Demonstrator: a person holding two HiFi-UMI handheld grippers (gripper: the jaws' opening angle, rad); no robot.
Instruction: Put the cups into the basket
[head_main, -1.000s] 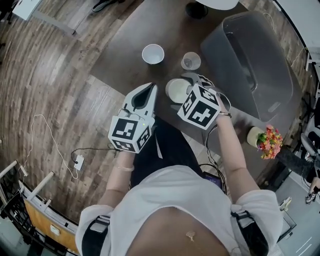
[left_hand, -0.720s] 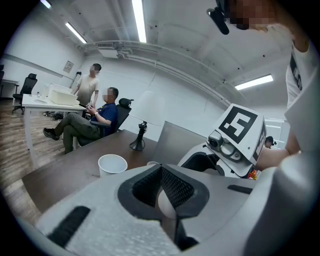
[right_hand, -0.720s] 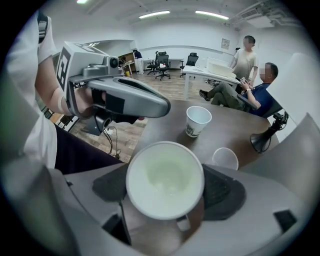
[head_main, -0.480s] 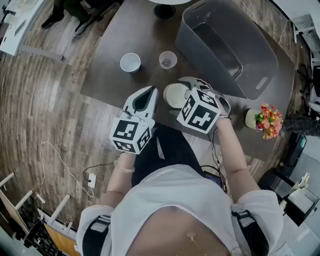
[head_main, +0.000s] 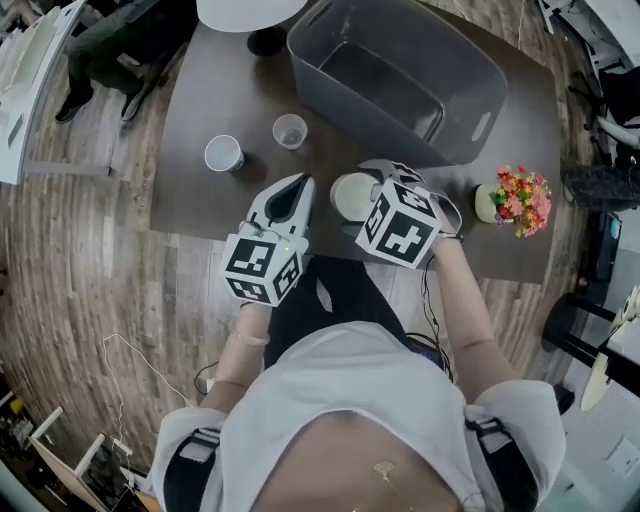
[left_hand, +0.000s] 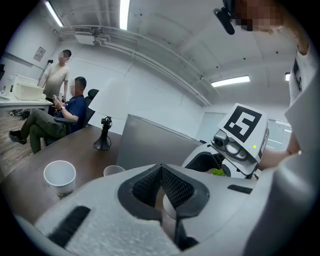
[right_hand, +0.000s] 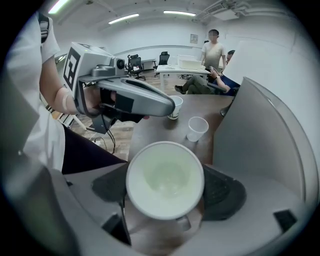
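Observation:
My right gripper (right_hand: 167, 187) is shut on a white cup (right_hand: 165, 180), whose open mouth faces the camera. From the head view, this cup (head_main: 350, 195) hangs over the table's near edge, just short of the grey basket (head_main: 400, 70). To its left my left gripper (head_main: 292, 192) is shut and empty, its pads (left_hand: 161, 172) meeting at the tips. A white paper cup (head_main: 223, 153) and a clear plastic cup (head_main: 290, 131) stand upright on the dark table, left of the basket. The left gripper (right_hand: 125, 97) partly hides the paper cup (right_hand: 175, 106) in the right gripper view.
A pot of flowers (head_main: 515, 198) sits at the table's right end. A lamp with a black base (head_main: 265, 40) stands by the basket's far left corner. Two people (left_hand: 60, 105) are at a desk beyond the table. Wooden floor and a cable lie to the left.
The head view has swung, so the basket and the two loose cups now appear further left and lower. Both grippers keep their pose, the white cup staying in the right one.

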